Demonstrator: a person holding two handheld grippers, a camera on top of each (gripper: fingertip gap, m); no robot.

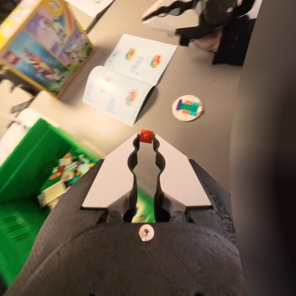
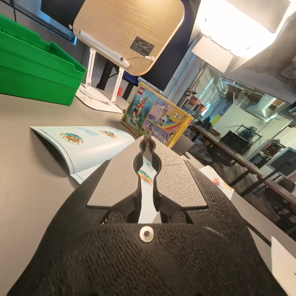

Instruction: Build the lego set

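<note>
My left gripper (image 1: 146,136) is shut on a small red one-stud plate (image 1: 146,135) and holds it above the grey table. Beyond it to the right lies a round white plate (image 1: 187,108) with teal, purple and orange bricks on it. The open instruction booklet (image 1: 128,80) lies between them and the set's box (image 1: 43,46). My right gripper (image 2: 147,139) is low over the table with its tips nearly together and nothing visible between them. It points over the booklet (image 2: 80,144) toward the box (image 2: 157,115).
A green bin (image 1: 32,160) with several loose pieces sits at the left in the left wrist view; it also shows in the right wrist view (image 2: 35,67). A wooden board on a white stand (image 2: 126,35) stands behind the booklet. A person's dark sleeve (image 1: 224,32) is at the far side. The grippers' ends are close to 25 cm from one another.
</note>
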